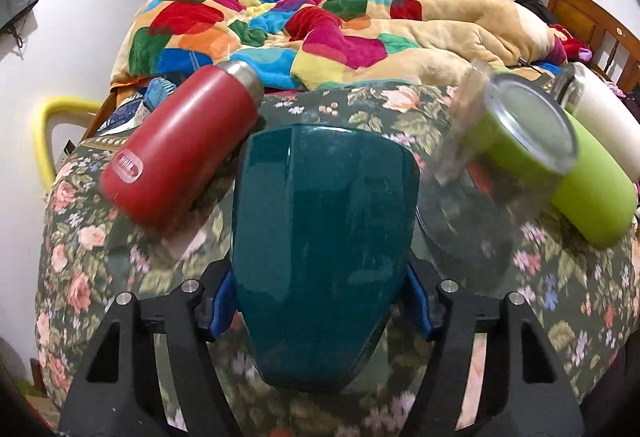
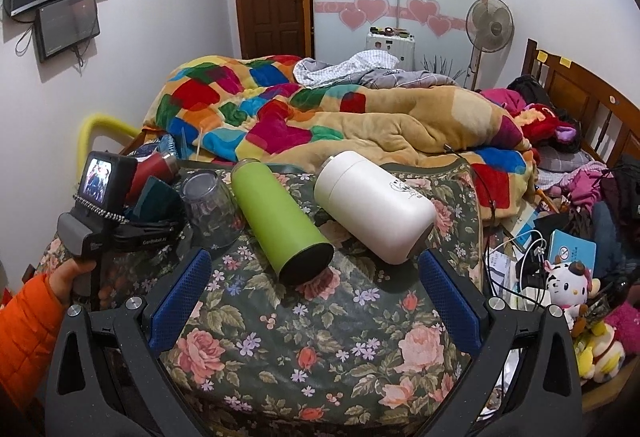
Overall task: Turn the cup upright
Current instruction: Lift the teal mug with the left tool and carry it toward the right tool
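My left gripper (image 1: 320, 297) is shut on a dark teal cup (image 1: 322, 245), its blue pads (image 1: 222, 307) pressed on both sides. The cup fills the middle of the left wrist view; in the right wrist view the cup (image 2: 154, 199) shows at the left, tilted, in the left gripper (image 2: 132, 233). A clear glass (image 1: 468, 193) stands upside down just right of it, also in the right wrist view (image 2: 210, 209). My right gripper (image 2: 316, 313) is open and empty above the floral cloth (image 2: 304, 349), nearer than a lying green bottle (image 2: 280, 221) and white bottle (image 2: 374, 207).
A red flask (image 1: 184, 149) lies left of the teal cup. The green bottle (image 1: 560, 165) and white bottle (image 1: 604, 117) lie at the right. A colourful blanket (image 2: 320, 117) covers the bed behind. Cables and toys (image 2: 568, 289) crowd the right side.
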{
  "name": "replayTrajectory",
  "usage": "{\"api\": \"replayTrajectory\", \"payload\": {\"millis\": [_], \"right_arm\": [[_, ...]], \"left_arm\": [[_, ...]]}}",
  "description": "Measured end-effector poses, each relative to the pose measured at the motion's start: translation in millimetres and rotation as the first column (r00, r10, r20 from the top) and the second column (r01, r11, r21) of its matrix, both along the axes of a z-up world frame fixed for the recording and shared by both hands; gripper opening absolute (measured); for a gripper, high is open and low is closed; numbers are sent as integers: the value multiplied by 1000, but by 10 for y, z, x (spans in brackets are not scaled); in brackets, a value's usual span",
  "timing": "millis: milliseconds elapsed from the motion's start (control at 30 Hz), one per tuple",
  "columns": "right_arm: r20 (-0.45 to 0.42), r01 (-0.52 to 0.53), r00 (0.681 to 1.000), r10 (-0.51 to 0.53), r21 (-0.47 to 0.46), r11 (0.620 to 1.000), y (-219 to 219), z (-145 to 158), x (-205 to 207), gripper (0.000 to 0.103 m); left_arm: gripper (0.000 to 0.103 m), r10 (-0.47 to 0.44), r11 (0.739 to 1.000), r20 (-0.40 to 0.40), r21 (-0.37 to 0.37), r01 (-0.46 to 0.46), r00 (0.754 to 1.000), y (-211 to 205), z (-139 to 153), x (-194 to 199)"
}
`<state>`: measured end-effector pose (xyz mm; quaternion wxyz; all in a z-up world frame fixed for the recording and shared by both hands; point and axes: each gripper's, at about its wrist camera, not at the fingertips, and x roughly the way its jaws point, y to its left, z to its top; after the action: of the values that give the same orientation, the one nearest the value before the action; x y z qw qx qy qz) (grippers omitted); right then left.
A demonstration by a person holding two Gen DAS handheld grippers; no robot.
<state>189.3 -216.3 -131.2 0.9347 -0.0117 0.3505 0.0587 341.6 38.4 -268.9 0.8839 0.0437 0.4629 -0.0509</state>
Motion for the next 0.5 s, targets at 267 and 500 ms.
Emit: {"api": "replayTrajectory", "payload": {"millis": [267,500], "right_arm": [[11,-12,1000,12,3,1000,8,59,-176,103],[36,-16,999,15,28,999,-28,155,-351,103]], "left_arm": [[67,-11,1000,61,7,10,998,-53,415,-481],[67,-75,997,132,-26,79,988,-283,862,-919]]}}
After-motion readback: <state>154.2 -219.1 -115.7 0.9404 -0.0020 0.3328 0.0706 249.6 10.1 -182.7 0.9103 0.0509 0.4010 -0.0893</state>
